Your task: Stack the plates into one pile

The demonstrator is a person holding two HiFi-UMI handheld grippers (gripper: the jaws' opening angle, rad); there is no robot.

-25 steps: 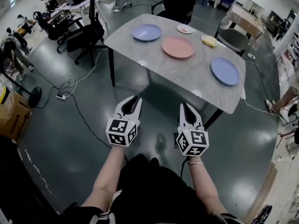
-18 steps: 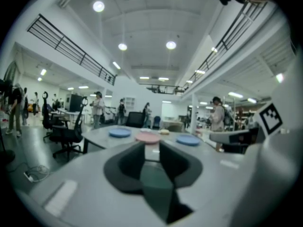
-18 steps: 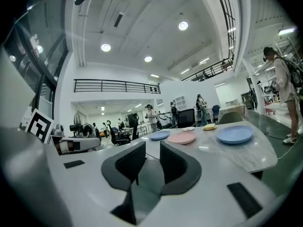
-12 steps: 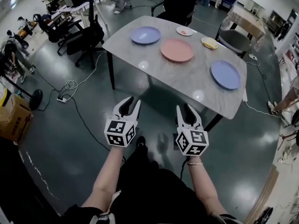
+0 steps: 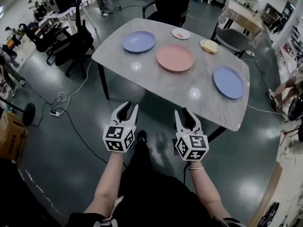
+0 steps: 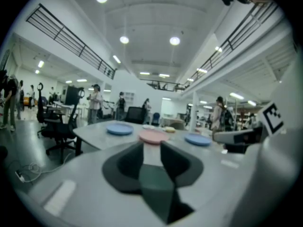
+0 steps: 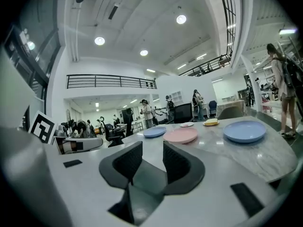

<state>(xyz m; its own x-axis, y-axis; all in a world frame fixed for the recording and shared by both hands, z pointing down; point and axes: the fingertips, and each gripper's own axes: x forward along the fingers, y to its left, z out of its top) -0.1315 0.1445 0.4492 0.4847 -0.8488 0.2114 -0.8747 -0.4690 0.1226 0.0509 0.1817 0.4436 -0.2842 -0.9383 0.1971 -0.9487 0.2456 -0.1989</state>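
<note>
- The bench [image 5: 142,70] lies at twelve o'clock, beyond both hand-held grippers.
- The pink plate [image 5: 174,57] sits mid-bench, with the far blue plate [image 5: 138,41] at its ten o'clock and the near blue plate [image 5: 228,82] at its four.
- My right hand-held gripper [image 5: 183,113] is nearer the near blue plate.
- The jaws of it and of my left hand-held gripper [image 5: 129,109] have just been opening and stand spread and empty.

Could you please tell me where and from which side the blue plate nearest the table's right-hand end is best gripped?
Take the blue plate by its rim on the near side, coming in low from the table edge facing the person. It lies flat and shallow, so likely only the rim offers a pinch, and nothing stands in the way there.
</note>
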